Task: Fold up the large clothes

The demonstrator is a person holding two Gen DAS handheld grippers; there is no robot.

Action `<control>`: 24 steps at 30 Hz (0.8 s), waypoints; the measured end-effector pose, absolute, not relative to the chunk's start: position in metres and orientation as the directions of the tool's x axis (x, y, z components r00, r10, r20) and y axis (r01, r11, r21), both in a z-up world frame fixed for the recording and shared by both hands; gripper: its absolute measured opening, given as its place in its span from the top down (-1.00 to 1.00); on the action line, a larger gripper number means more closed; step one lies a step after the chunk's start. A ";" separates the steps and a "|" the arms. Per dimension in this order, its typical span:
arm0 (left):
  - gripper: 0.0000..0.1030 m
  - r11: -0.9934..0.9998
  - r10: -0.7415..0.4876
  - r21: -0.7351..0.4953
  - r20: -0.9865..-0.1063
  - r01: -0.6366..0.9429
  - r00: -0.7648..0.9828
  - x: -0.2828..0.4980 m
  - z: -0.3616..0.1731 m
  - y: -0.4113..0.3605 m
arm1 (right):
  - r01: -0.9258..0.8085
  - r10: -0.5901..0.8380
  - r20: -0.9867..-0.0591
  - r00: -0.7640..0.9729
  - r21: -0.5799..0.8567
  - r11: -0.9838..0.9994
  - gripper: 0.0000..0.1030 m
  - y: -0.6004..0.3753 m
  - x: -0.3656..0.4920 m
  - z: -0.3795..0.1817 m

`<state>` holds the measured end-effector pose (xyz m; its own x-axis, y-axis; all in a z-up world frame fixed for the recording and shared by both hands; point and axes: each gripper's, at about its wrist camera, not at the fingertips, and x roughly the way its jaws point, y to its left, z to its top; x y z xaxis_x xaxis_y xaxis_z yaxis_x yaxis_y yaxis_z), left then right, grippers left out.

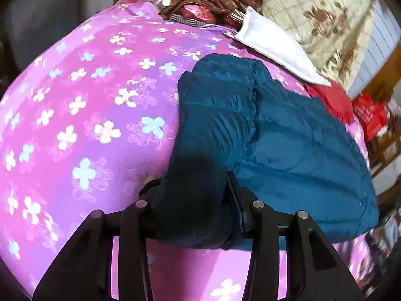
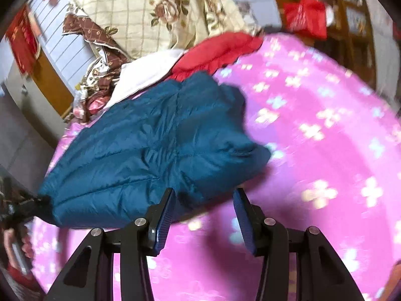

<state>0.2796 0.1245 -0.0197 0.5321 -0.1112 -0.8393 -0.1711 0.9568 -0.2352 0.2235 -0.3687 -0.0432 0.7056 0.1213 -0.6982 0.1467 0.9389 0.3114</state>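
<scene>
A teal jacket [image 1: 270, 135] is seen in both views, lying bunched on a pink flowered sheet [image 1: 82, 115] that covers the bed. Only the left wrist view shows the grip: a dark fold of the jacket is clamped between the fingers of the left gripper [image 1: 193, 200], and the cloth fills the whole gap between them. Only the right wrist view shows the right gripper [image 2: 204, 200] with its jaws set apart, nothing between them, held just above the sheet at the jacket's near edge; its blue ribbed pads [image 2: 166, 215] are plain to see. In that same view the jacket's left corner is drawn to a point where a dark tool, blurred at the picture's left edge, appears to hold it; this is probably the left gripper, though it cannot be told for certain. Beyond the jacket, toward the sheet's far edge, one white cloth [image 1: 273, 47] and one red garment [image 2: 220, 50] are laid, the white one touching the red. Behind these a cream floral quilt [image 2: 155, 12] is heaped. One red bag [image 2: 305, 17] is seen off the bed, sharper in the right wrist view. Counted: one jacket, two grippers, one white cloth, one red garment, one quilt.
</scene>
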 end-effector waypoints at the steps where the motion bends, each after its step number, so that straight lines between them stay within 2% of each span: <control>1: 0.21 0.959 -0.100 -0.225 -0.839 -0.174 0.535 0.277 -0.019 0.126 | 0.144 0.116 -0.687 0.717 0.309 0.940 0.10 -0.369 0.219 -0.038; 5: 0.19 0.967 -0.070 -0.196 -0.814 -0.160 0.576 0.261 -0.008 0.130 | 0.154 0.083 -0.640 0.764 0.306 0.939 0.10 -0.370 0.210 -0.018; 8: 0.16 0.975 -0.038 -0.162 -0.795 -0.152 0.605 0.246 -0.001 0.131 | 0.142 0.099 -0.656 0.748 0.304 0.942 0.10 -0.360 0.218 -0.010; 12: 0.07 0.989 0.073 -0.030 -0.762 -0.148 0.644 0.233 0.001 0.116 | 0.099 0.085 -0.678 0.730 0.228 0.969 0.11 -0.334 0.241 -0.010; 16: 0.07 0.997 0.071 0.029 -0.777 -0.077 0.625 0.247 -0.015 0.090 | 0.103 0.092 -0.724 0.684 0.221 0.970 0.10 -0.324 0.273 -0.030; 22: 0.06 0.996 0.057 0.008 -0.806 -0.085 0.589 0.292 -0.046 0.077 | 0.150 0.077 -0.805 0.588 0.202 0.968 0.11 -0.335 0.300 -0.069; 24: 0.06 0.996 0.057 0.010 -0.804 -0.083 0.592 0.302 -0.049 0.073 | 0.155 0.057 -0.810 0.584 0.180 0.971 0.21 -0.336 0.303 -0.075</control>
<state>0.3020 0.0734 -0.0493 0.5917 0.0575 -0.8041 -0.0831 0.9965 0.0101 0.3034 -0.3361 -0.0753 0.5840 0.0572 -0.8097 0.1551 0.9713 0.1805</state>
